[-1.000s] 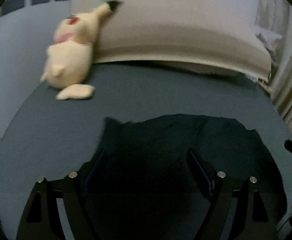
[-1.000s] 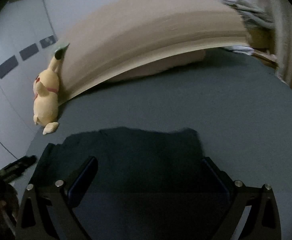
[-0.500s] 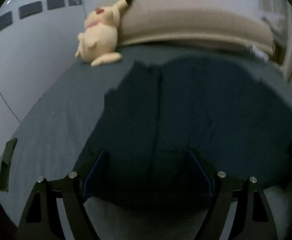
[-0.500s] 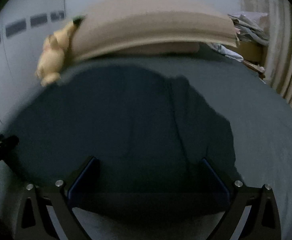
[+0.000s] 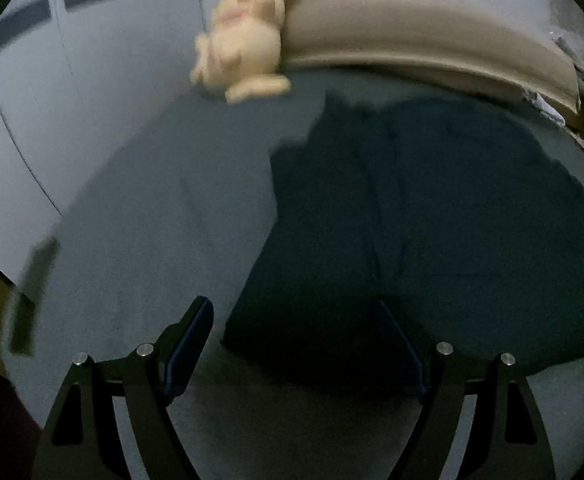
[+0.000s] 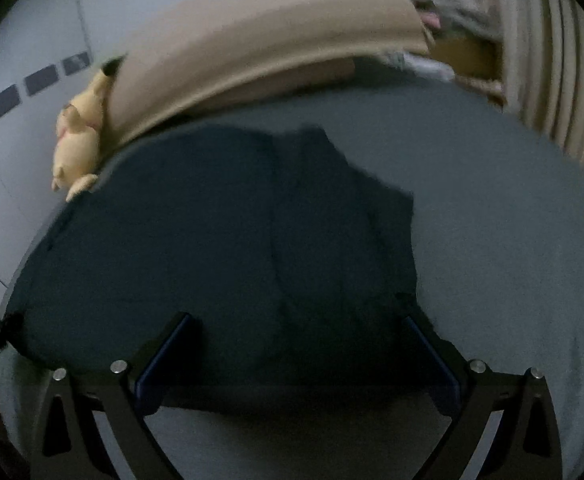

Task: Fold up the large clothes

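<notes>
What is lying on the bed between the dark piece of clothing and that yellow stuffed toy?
Nothing: only bare grey bedsheet separates the dark garment from the plush toy, clearest in the left wrist view. In the right wrist view the gap is hardly visible.

I see garment (image 5: pixel 431 220) spread on bed (image 5: pixel 152 240) | plush toy (image 5: pixel 244 52) behind its left corner, against headboard cushion (image 5: pixel 411 28) | curtain (image 6: pixel 551 80) far right
</notes>
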